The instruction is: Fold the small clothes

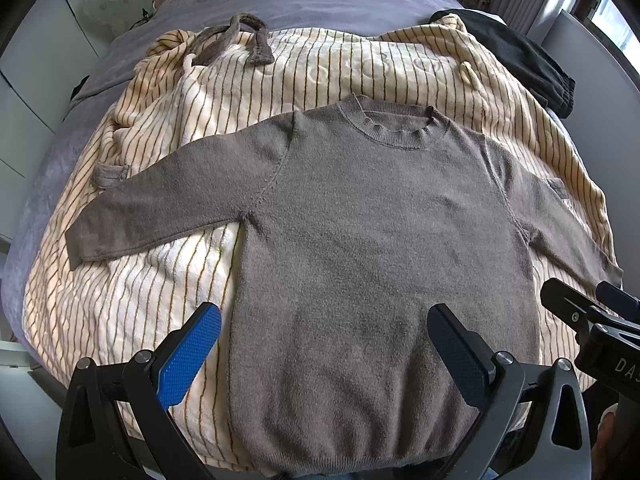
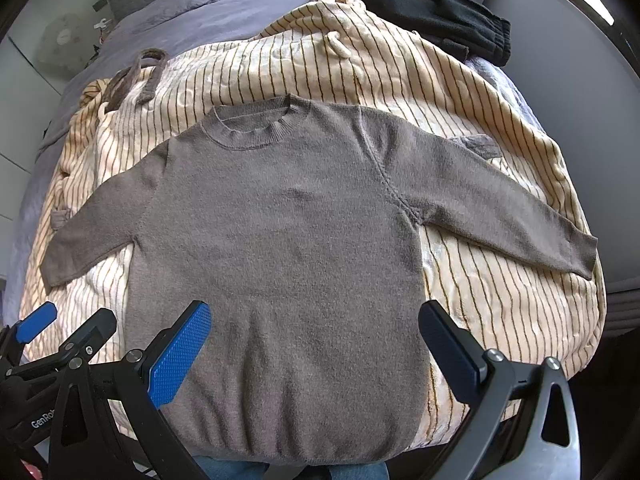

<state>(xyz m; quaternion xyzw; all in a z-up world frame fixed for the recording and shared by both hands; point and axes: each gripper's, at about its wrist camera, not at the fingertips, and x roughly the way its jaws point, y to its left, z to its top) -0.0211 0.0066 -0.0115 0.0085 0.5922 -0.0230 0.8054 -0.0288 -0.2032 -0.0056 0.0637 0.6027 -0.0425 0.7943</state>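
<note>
With both the left tool (image 1: 324,344) and right tool (image 2: 314,340) gaping empty above its hem, the flat grey sweater (image 1: 372,240) ahead risks bunching if pinched together with the striped blanket (image 1: 132,304) beneath.

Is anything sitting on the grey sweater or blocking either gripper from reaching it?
Nothing visible. The grey sweater lies flat and bare on the striped blanket. The left gripper and right gripper hang open over its hem.
</note>
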